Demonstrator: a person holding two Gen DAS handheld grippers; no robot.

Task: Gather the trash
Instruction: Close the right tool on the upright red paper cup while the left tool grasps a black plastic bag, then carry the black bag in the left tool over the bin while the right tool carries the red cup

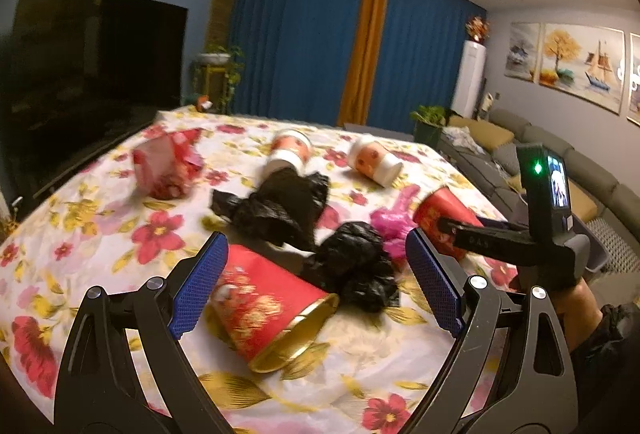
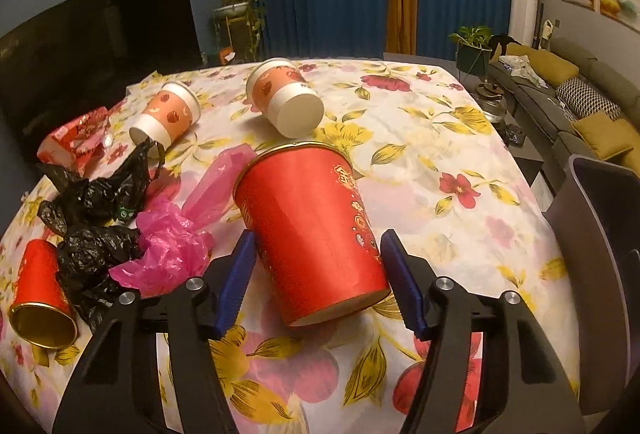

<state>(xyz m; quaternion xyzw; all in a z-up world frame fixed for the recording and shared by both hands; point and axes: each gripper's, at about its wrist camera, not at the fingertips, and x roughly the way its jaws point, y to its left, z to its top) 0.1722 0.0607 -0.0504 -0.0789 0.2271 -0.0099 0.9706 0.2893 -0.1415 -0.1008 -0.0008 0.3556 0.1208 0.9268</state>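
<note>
Trash lies on a floral tablecloth [image 1: 100, 218]. My left gripper [image 1: 314, 282] is open above a red cup with a gold rim [image 1: 272, 310] lying on its side; the cup also shows in the right wrist view [image 2: 40, 294]. My right gripper [image 2: 318, 276] is open around a second red cup [image 2: 316, 226], its blue pads beside the cup's sides with small gaps; that cup shows in the left wrist view [image 1: 444, 218]. Black bags [image 1: 284, 202] [image 2: 96, 230], a pink bag [image 2: 176, 238], two orange-and-white cups [image 2: 168, 114] [image 2: 288, 98] and a red wrapper [image 2: 76, 142] lie around.
A grey bin [image 2: 600, 234] stands off the table's right edge. A dark TV [image 1: 92, 66] is at the left, a sofa [image 1: 560, 162] at the right, blue curtains behind. The right gripper's body and camera [image 1: 544, 202] rise at the right in the left wrist view.
</note>
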